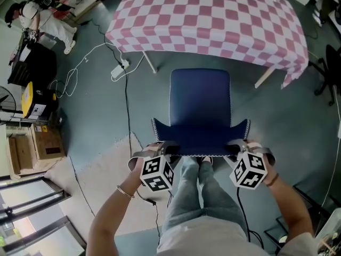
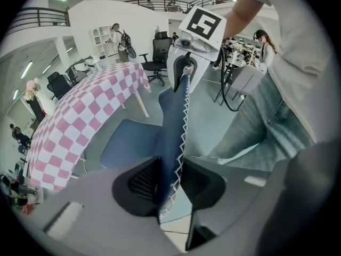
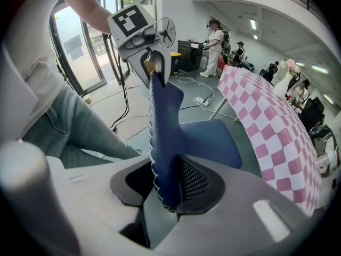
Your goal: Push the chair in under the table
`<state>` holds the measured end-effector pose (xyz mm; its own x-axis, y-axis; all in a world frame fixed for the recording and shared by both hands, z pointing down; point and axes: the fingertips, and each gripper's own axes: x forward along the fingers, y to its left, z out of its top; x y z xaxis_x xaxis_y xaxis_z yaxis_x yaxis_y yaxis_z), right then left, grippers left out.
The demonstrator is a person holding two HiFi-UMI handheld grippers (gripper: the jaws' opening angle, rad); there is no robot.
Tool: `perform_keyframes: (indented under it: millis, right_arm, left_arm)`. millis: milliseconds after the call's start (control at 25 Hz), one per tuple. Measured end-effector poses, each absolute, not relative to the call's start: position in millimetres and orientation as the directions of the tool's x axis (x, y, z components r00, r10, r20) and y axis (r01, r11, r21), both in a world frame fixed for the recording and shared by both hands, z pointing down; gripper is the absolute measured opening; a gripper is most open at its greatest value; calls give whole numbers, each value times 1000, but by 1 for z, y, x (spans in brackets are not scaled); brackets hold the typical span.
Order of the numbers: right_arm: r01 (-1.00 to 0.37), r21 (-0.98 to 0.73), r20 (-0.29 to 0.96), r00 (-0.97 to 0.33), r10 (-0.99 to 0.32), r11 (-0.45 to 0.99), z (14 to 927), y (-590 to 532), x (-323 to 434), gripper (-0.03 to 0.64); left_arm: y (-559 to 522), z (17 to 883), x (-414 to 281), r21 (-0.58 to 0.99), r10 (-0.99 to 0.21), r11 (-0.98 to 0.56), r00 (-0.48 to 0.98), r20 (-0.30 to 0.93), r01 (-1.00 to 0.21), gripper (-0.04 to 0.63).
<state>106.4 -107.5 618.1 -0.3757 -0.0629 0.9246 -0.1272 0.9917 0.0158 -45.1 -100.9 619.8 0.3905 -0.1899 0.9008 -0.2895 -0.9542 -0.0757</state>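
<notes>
A blue chair stands in front of the table (image 1: 213,20), which wears a pink-and-white checked cloth; its seat (image 1: 200,97) points at the table. Its backrest (image 1: 200,135) has white stitching along the edge. My left gripper (image 1: 165,148) is on the backrest's left top corner. In the left gripper view the backrest (image 2: 173,127) fills the left gripper (image 2: 170,180) and both pads press on it. My right gripper (image 1: 237,147) straddles the right corner. In the right gripper view the backrest (image 3: 162,137) leans on one pad of the right gripper (image 3: 162,188), with a slim gap at the other.
Slanted white table legs (image 1: 151,63) (image 1: 265,78) flank the chair. A power strip with cables (image 1: 118,71) lies on the floor to the left. The person's legs (image 1: 200,191) stand right behind the backrest. A black office chair (image 1: 325,73) is at far right, boxes (image 1: 45,143) at left.
</notes>
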Motion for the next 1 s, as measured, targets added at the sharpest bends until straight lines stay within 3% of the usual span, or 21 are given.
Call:
perform_keyframes:
  millis: [520, 1000]
  right_arm:
    - [-98, 25, 928, -367, -60, 995, 616, -115, 107, 117]
    - [-199, 90, 922, -353, -157, 976, 623, -192, 104, 106]
  left_arm:
    - [-110, 616, -44, -78, -217, -927, 356, 909, -366, 112]
    - [-187, 620, -49, -155, -307, -894, 322, 896, -421, 118]
